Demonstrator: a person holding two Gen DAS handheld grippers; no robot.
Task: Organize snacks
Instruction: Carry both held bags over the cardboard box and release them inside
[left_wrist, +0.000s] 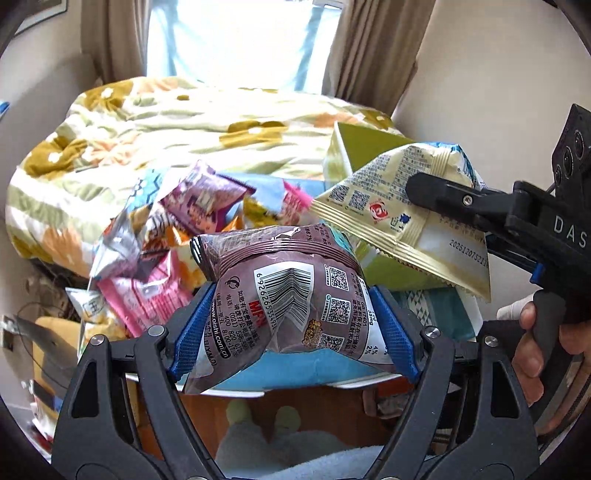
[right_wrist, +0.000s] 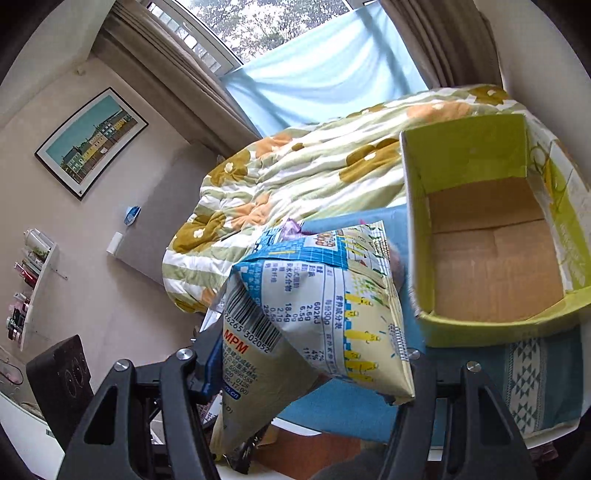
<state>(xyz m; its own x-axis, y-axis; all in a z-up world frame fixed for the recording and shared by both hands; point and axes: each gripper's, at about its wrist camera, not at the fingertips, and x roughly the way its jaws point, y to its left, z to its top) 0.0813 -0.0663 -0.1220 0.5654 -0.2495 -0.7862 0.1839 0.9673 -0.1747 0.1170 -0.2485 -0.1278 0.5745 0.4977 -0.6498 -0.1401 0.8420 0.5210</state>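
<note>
My left gripper (left_wrist: 291, 325) is shut on a brown snack bag (left_wrist: 284, 295), pinched between its blue pads and held above the table edge. My right gripper (right_wrist: 306, 365) is shut on a cream and blue snack bag (right_wrist: 317, 314); the left wrist view shows that bag (left_wrist: 402, 210) and the right gripper (left_wrist: 480, 206) at the right, raised above the brown bag. An open green cardboard box (right_wrist: 424, 258) stands to the right of the cream bag, empty inside. A pile of several snack bags (left_wrist: 166, 236) lies on the table to the left.
A blue cloth (right_wrist: 535, 373) covers the table under the box. Behind it lies a bed with a flowered quilt (left_wrist: 147, 125), then curtains and a window. A wall shelf (right_wrist: 29, 280) with bottles and a framed picture (right_wrist: 92, 140) are at the left.
</note>
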